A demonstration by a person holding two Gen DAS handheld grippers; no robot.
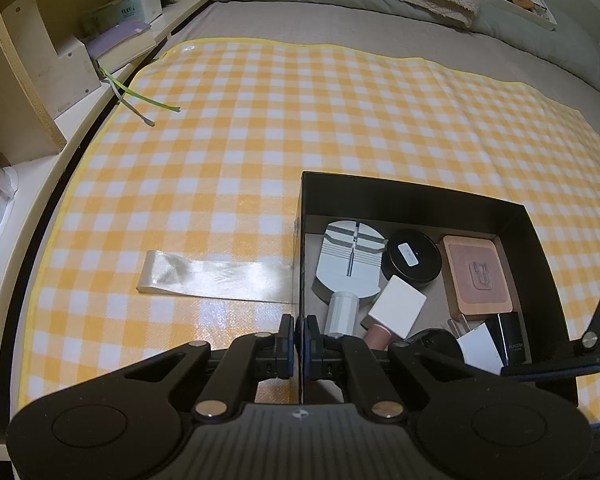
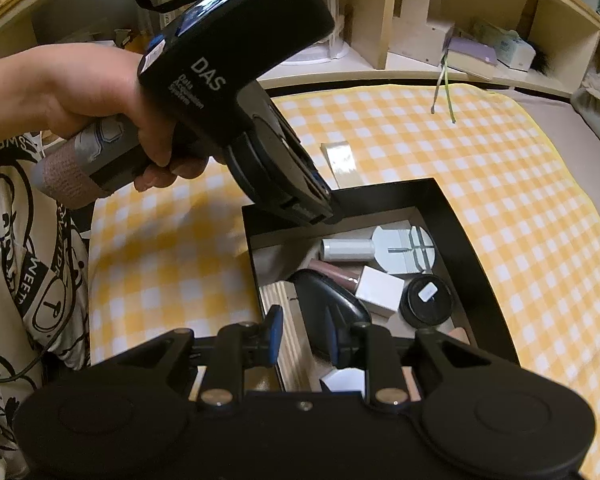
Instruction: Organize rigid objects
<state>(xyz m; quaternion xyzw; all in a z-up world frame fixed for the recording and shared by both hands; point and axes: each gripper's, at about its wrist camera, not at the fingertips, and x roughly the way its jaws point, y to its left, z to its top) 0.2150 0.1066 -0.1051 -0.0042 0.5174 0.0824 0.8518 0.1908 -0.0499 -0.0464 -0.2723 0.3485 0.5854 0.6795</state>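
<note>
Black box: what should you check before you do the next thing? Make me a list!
1. Left tongs pinch the side wall of the black box, so it is held: ok.
2. Right tongs are apart over the box, with nothing gripped: ok.
3. Grey tool, round black tin and white cube lie inside the box: ok.
4. Nothing sticks up above the box rim: ok.
5. Clear wrapper lies outside the box on the checked cloth; whether it belongs inside: cannot tell.
</note>
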